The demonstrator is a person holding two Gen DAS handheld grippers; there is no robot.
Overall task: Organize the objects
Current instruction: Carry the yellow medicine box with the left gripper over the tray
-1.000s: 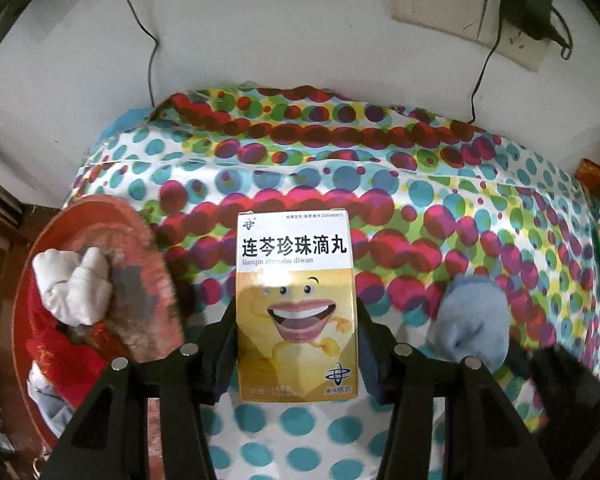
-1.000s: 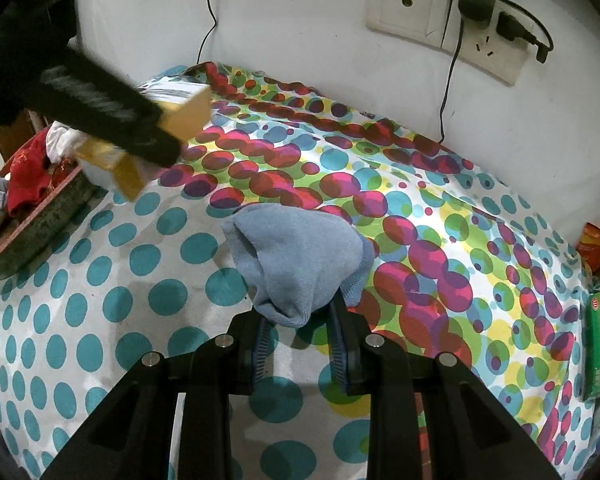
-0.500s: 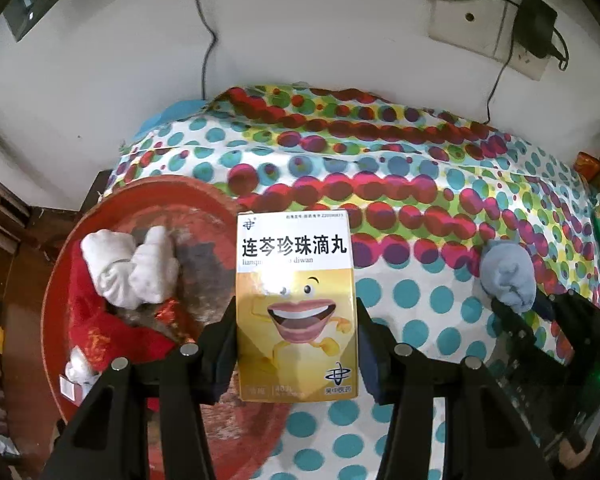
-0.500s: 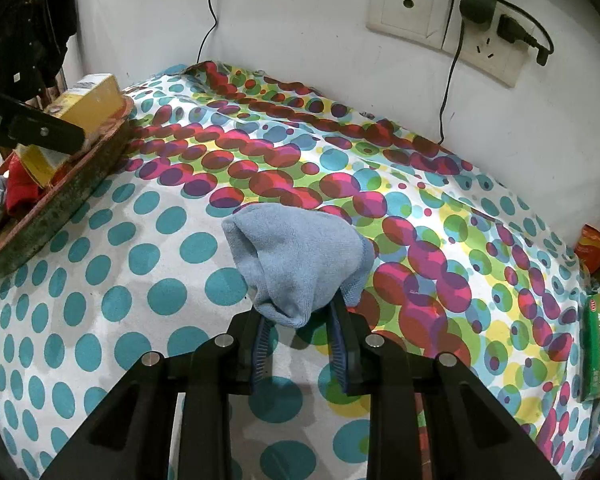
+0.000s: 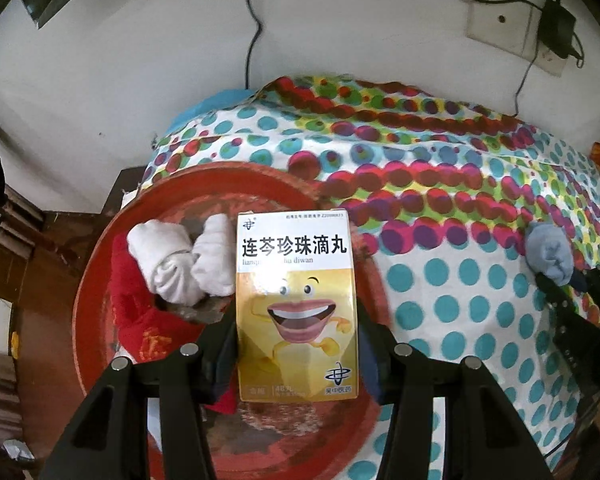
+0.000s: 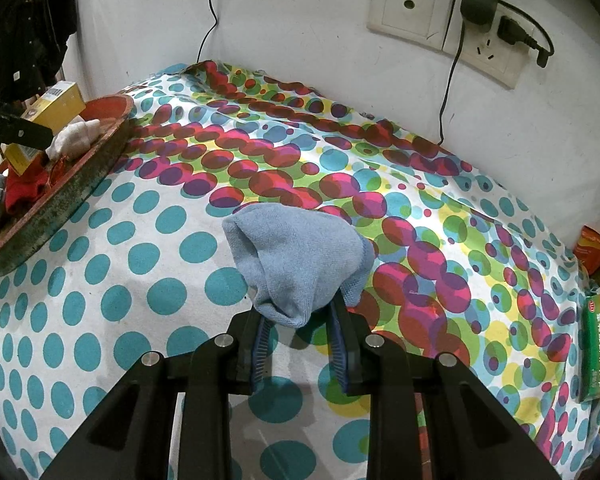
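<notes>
Your left tongs (image 5: 296, 344) squeeze a yellow medicine box (image 5: 296, 304) and hold it upright over the red tray (image 5: 100, 280), beside the white socks (image 5: 180, 264). Your right tongs (image 6: 300, 344) are nearly closed, pinching a blue sock (image 6: 296, 260) just above the dotted cloth (image 6: 140, 280).
</notes>
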